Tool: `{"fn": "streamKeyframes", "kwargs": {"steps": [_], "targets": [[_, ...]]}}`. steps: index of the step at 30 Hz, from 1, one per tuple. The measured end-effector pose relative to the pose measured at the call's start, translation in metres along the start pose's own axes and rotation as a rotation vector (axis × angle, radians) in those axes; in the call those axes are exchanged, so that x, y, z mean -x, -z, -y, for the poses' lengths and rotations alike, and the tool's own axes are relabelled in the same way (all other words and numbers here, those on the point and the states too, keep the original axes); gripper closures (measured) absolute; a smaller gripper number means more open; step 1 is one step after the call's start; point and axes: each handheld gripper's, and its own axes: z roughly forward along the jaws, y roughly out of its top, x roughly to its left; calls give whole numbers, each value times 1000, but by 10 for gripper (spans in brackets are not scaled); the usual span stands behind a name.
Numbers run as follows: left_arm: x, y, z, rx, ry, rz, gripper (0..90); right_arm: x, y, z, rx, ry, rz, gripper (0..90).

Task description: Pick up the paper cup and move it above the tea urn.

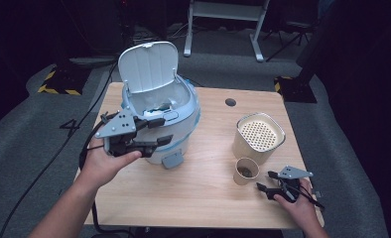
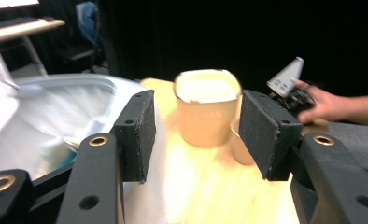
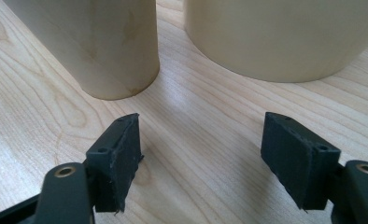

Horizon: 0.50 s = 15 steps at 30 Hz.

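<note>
Grippers both spread, holding nothing. Left gripper [image 1: 154, 133] at the white-and-blue plastic appliance [image 1: 178, 111], lid up, rear left of the wooden table [image 1: 183, 193]. Right gripper [image 1: 264, 181] rests near the small tan paper cup [image 1: 246, 171]: light, crushable, take mid-wall gently. Perforated beige container [image 1: 259, 136] crowds it behind; front edge close.

White appliance [image 2: 46, 121] blurred, edge-cropped
</note>
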Motion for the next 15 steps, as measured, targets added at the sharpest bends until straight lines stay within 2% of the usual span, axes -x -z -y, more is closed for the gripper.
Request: {"fn": "streamKeyframes", "kwargs": {"steps": [7, 15], "targets": [[13, -10, 26, -47, 6, 49, 470, 1, 0, 0, -1, 8, -7, 285], [22, -22, 61, -93, 40, 82, 470, 1, 0, 0, -2, 12, -11, 282]]}}
